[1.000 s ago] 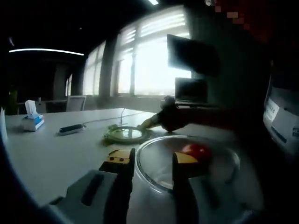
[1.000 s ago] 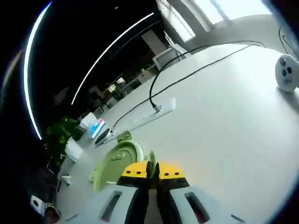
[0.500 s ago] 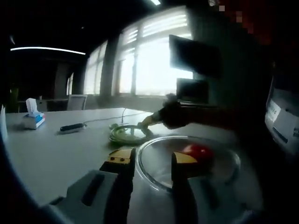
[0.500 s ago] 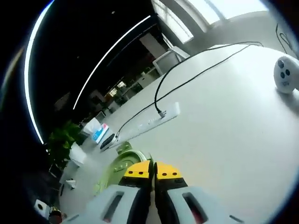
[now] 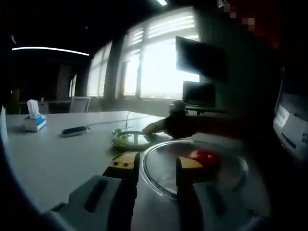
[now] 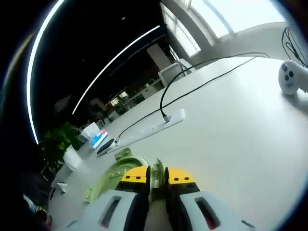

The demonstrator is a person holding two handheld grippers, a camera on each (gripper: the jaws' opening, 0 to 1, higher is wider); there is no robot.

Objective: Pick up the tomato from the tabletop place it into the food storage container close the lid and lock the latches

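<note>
A round clear glass container (image 5: 226,180) stands on the white table with a red tomato (image 5: 204,156) inside it. My left gripper (image 5: 156,166) is open, its jaws either side of the container's near rim. Left of the container lies the green-rimmed lid (image 5: 131,139). The right gripper (image 5: 169,126) reaches in from the right and meets the lid's right edge. In the right gripper view the lid (image 6: 113,174) lies low and left, and my right gripper (image 6: 157,177) is shut on a green latch at its edge.
A white power strip (image 6: 154,126) with a black cable crosses the table. A white controller (image 6: 291,77) lies at the far right. A tissue box (image 5: 34,122) and a dark remote (image 5: 74,130) sit at the far left. Screens (image 5: 199,57) stand by the windows.
In the right gripper view the jaws stood tight together beside the lid; now the lid's green latch sits between them. The left gripper has barely moved.
</note>
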